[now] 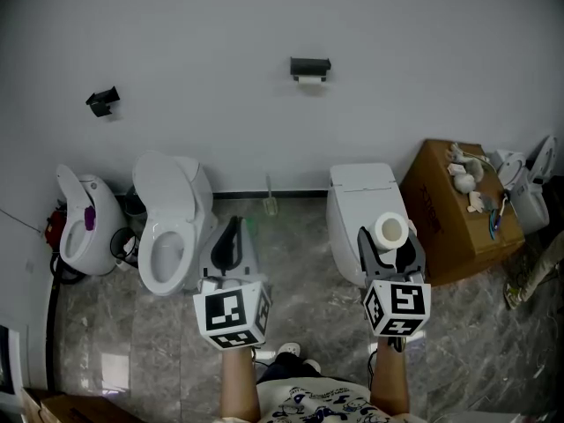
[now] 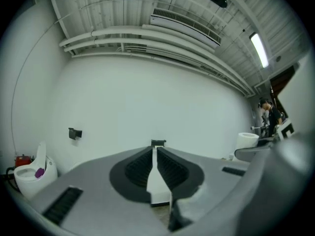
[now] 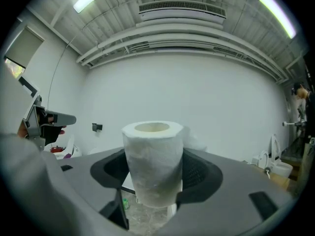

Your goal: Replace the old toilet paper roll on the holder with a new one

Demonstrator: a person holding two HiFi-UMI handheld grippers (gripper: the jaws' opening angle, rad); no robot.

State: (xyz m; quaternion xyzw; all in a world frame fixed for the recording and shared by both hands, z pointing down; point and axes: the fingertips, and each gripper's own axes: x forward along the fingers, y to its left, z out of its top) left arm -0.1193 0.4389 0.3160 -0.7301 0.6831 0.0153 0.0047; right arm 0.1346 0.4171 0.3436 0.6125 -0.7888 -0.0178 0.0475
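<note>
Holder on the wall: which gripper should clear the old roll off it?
Left. The left gripper is shut and empty, free to reach the holder and its old roll; the right gripper is full, clamped on the new roll.

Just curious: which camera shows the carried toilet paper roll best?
The right gripper view: the paper roll fills the centre, upright, clamped in the right tool. The head view shows it small from above; the left gripper view, tiny at the right edge.

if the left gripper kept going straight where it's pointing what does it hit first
Probably the white wall, at or just under the black paper holder seen right above the tips of the left gripper; depth is unclear.
</note>
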